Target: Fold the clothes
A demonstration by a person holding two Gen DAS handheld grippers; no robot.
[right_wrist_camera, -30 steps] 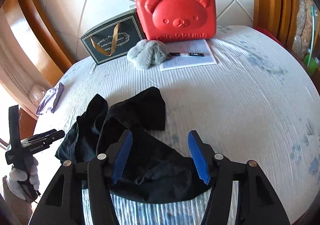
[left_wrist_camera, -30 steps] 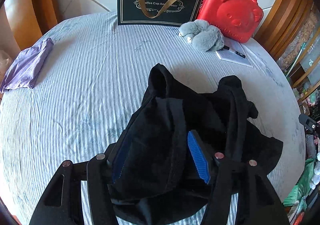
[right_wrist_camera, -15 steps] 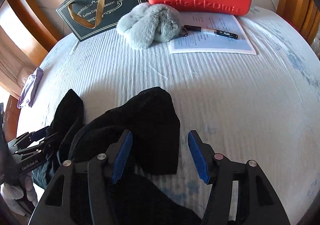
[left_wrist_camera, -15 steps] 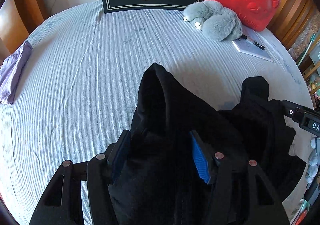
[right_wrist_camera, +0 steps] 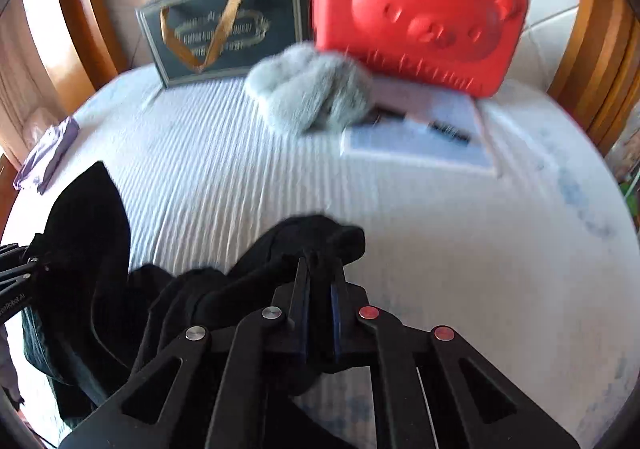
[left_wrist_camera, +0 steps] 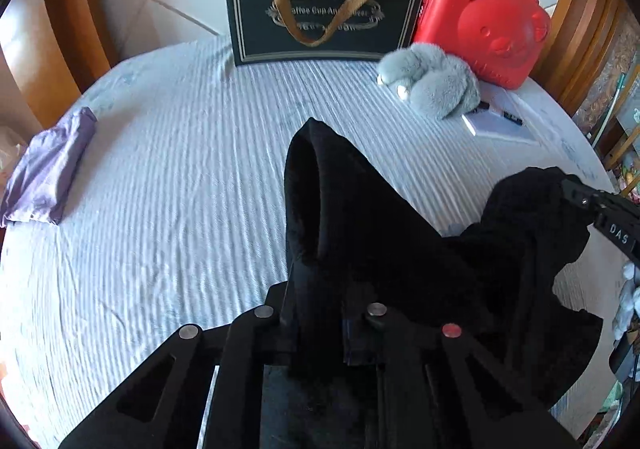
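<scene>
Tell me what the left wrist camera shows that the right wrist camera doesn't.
Only the left wrist view shows the right tongs from outside, pinching a corner of the black garment. Only the right wrist view shows the whole sheet of paper, and the left tongs at its left edge. Both show the red bear case, gift bag, grey plush, purple cloth and striped sheet.

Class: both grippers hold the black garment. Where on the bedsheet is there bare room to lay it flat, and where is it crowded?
Bare: the striped sheet between the purple cloth and the black garment. Also the sheet's right side, below the paper. Crowded: the far edge, with gift bag, grey plush, red bear case.
</scene>
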